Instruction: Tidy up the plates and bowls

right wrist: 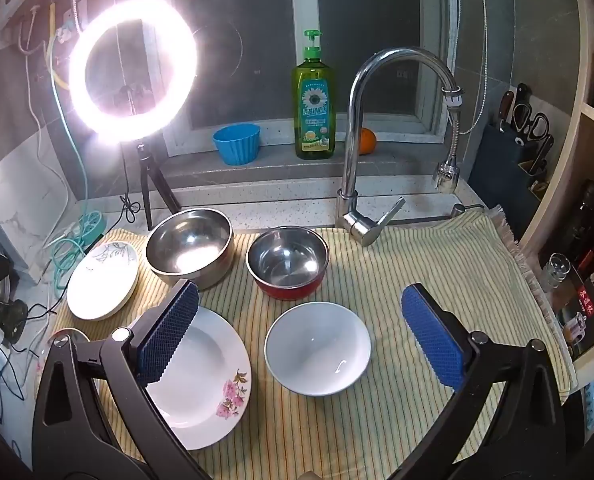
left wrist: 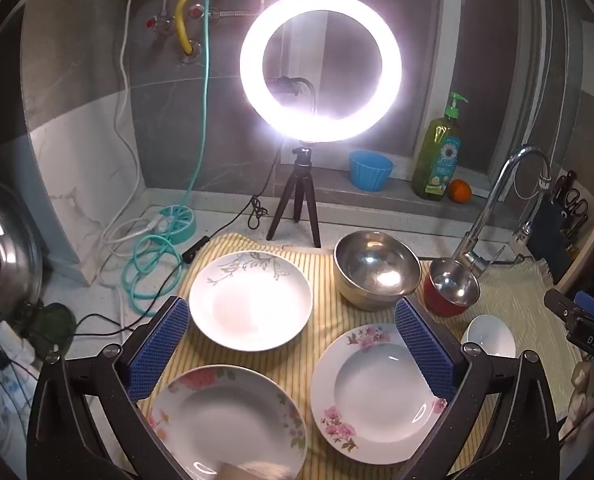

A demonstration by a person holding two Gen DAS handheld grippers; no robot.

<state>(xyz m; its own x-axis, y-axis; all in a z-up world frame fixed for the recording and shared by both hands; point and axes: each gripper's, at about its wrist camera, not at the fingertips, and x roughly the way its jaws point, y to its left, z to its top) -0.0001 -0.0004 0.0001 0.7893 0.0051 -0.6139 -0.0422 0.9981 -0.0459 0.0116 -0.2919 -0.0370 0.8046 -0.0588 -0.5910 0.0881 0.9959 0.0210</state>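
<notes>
The left gripper is hanging above the striped cloth with its blue pads spread wide and nothing between them. The right gripper is doing the same, fingers fully apart, gripping nothing.

Taking the faucet as the landmark: the red-sided steel bowl is sitting just in front of and left of its base, the larger steel bowl is lying further left, and the white bowl is resting nearer the camera than the red one, apart from it. The pink-flowered plate is lying left of the white bowl, its left part hidden behind the right gripper's left pad. The grey-leaf plate is sitting far left of the faucet, beside the big steel bowl.

In the left wrist view a third plate, rimmed in red and pink flowers, is being cut off by the bottom edge, with a blurred tan shape over its lower rim that cannot be identified. The white bowl there is showing only partly behind the right-hand finger. The ring light is glaring, washing out whatever is behind it.
</notes>
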